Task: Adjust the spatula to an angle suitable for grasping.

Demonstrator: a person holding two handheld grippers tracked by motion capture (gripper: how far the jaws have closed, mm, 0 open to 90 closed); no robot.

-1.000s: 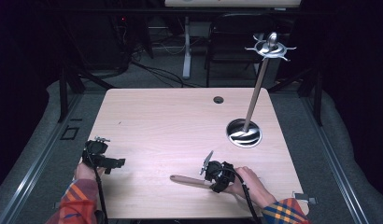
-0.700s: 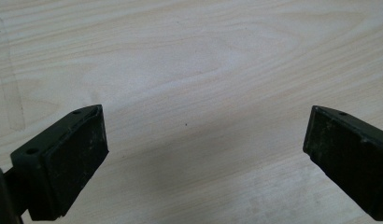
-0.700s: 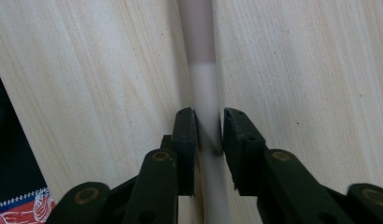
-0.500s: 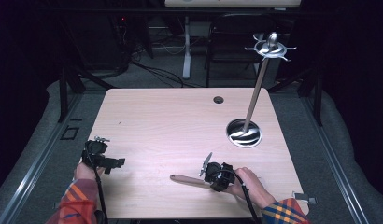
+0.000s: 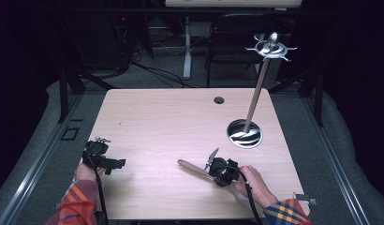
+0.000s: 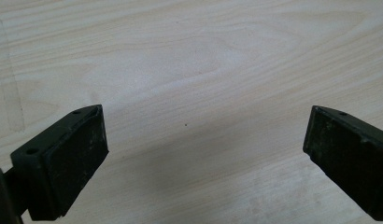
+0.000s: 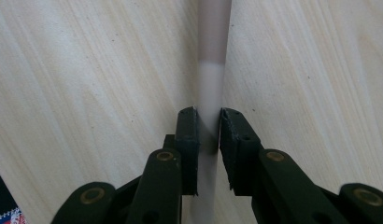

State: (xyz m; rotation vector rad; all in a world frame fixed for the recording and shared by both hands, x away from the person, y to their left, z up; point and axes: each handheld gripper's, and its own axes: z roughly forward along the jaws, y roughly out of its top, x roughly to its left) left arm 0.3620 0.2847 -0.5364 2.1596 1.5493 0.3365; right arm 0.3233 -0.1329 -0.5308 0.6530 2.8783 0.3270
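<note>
While the right gripper [image 7: 209, 126] lies low on the wooden table [image 5: 162, 117], its jaws are clamped on a pale utensil handle [image 7: 212, 56] — the handle runs straight ahead of the jaws and passes back under them. The left gripper [image 6: 203, 140] has its jaws wide apart, bare wood between them — nothing held. Beyond the right gripper stands a metal rack [image 5: 258, 93] on a round base.

Metal stand [image 5: 255, 93] on wooden table [image 5: 152, 117].
</note>
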